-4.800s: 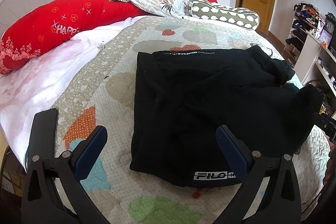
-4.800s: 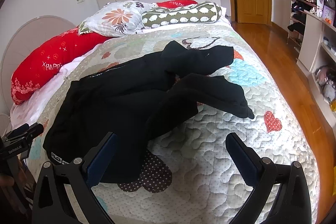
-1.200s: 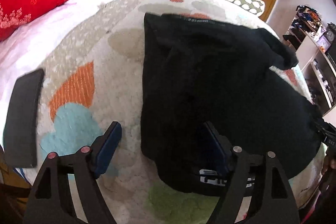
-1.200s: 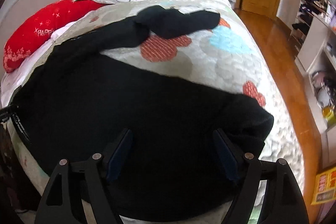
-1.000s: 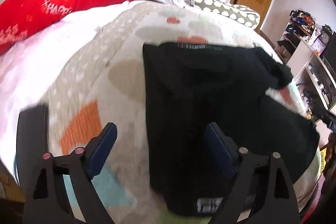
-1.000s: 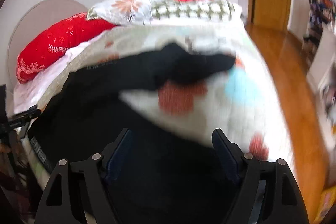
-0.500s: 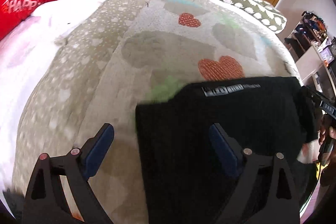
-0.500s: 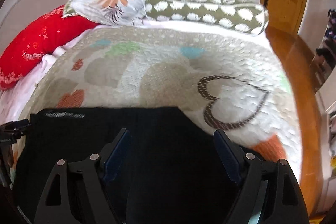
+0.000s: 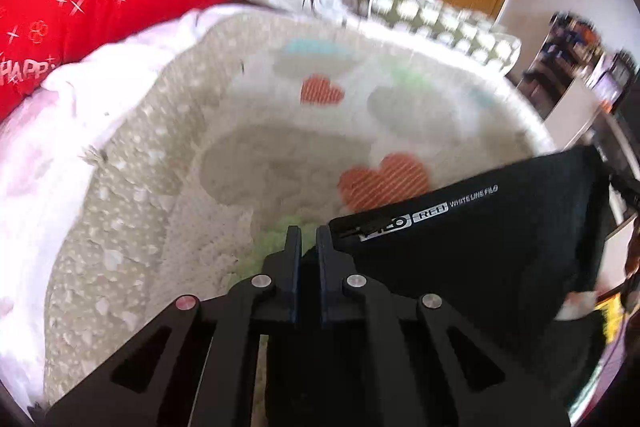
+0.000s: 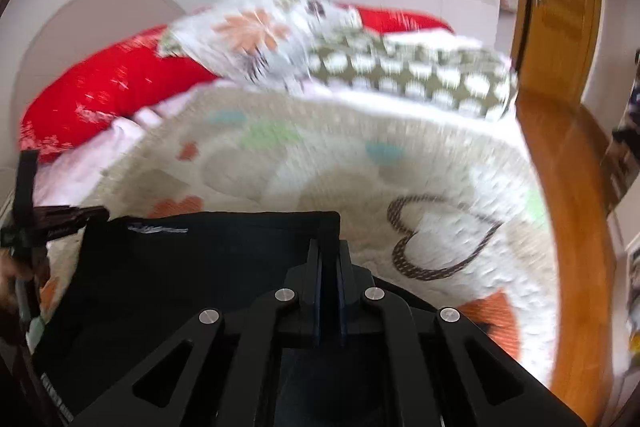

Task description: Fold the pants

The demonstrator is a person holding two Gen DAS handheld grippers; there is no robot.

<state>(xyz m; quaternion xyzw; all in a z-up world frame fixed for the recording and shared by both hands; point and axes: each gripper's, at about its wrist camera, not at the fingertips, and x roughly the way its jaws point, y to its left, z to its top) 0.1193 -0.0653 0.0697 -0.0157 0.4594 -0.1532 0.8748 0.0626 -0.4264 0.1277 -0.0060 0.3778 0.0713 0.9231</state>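
Left gripper (image 9: 305,235), low centre of the left wrist view, has just clamped onto the near corner of the black pants (image 9: 500,247), which spread to the lower right over the heart-print quilt (image 9: 256,163). Only a thin edge seems pinched, so I judge a pull could slip it free.

Right gripper (image 10: 328,251), low centre of the right wrist view, has likewise just clenched on the far pants corner (image 10: 208,259). Uneven pulling could skew the fold. No containers appear in either view.

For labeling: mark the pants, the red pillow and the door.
pants (image 9: 500,247), left wrist view, flat cloth under the logo
red pillow (image 9: 80,11), left wrist view, middle of its cover
door (image 10: 560,7), right wrist view, wooden panel
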